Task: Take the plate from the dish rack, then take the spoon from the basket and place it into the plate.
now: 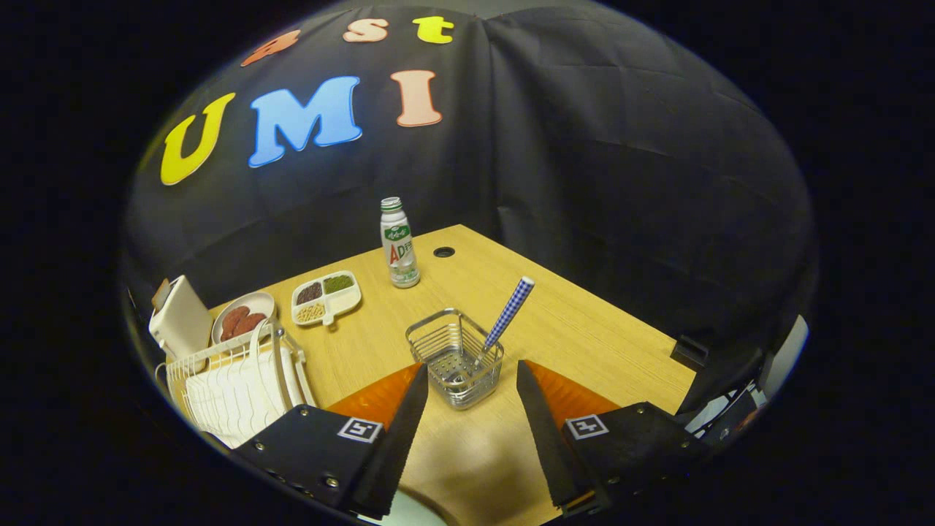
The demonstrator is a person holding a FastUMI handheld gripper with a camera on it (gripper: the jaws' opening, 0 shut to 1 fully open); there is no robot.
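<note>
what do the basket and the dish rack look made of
Basket: thin bare metal wire, likely steel, with shiny silvery bars; it sits just ahead of the open gripper fingers. Dish rack: wire with a matte white finish, possibly coated metal or plastic.

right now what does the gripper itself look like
The gripper has two flat, tapering fingers with finely ribbed inner faces. Each is fixed to a dark plate held by small screws, and each plate carries a square black-and-white tag. The fingers stand open, a wire basket just ahead of them.
</note>
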